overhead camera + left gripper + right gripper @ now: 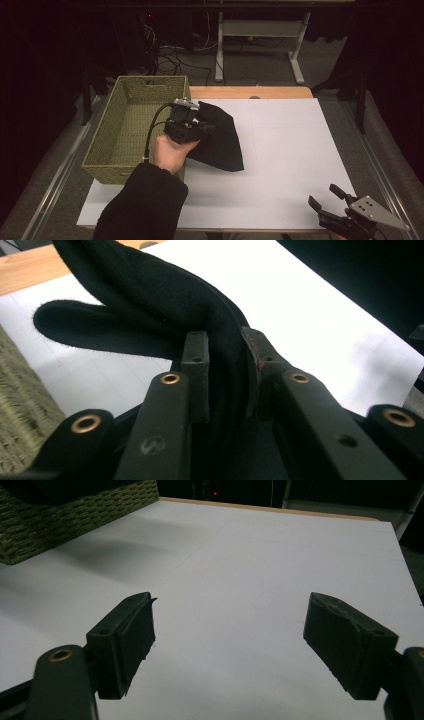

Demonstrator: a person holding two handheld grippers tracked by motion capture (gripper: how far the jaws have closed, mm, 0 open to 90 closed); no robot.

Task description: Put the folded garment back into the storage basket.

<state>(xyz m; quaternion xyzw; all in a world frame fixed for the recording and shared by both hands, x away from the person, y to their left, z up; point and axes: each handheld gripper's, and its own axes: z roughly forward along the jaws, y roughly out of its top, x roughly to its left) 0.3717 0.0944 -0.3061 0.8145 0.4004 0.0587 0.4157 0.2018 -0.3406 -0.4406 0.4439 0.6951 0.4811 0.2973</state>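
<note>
A black cloth [220, 140] hangs lifted off the white table [280, 150], next to the right wall of a green woven basket [107, 125]. My left gripper [192, 124] is shut on the cloth's upper edge, and the left gripper view has the fabric [150, 295] pinched between the two jaws [227, 365] and draping away over the table. My right gripper [327, 197] stands open near the table's front right corner, its fingertips [127, 630] wide apart with bare white surface between them.
The basket [65, 515] sits at the table's left side and looks empty inside. A wooden strip [250, 92] edges the far side of the table. Beyond it stand a desk frame [260, 40] and cables on the floor.
</note>
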